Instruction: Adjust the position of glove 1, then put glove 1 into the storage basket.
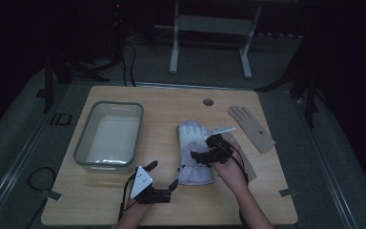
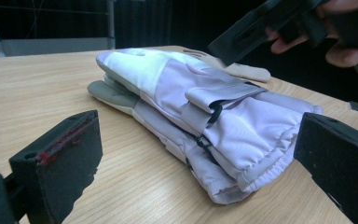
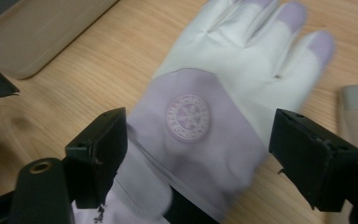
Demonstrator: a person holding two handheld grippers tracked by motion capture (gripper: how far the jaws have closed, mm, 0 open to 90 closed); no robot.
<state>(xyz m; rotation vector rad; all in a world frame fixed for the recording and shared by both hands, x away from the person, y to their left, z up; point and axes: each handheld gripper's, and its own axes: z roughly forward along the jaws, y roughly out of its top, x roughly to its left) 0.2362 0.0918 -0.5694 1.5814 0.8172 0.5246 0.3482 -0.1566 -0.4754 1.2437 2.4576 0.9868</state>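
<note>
lilac gloves [image 1: 194, 152] stacked, lower glove half-hidden

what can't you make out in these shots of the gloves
- Lower lilac glove, left gripper view: the upper glove stacked on it covers most.
- Badge, right gripper view: lettering blurred.
- Tan glove, high view: dim and small, material unclear.
- Grey bin, high view: glare hides the contents.

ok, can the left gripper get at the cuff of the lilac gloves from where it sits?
Probably yes. The left gripper is open and faces the cuff end of the lilac gloves, with bare table between them. The right gripper hovers farther up the gloves, off the cuff.
</note>
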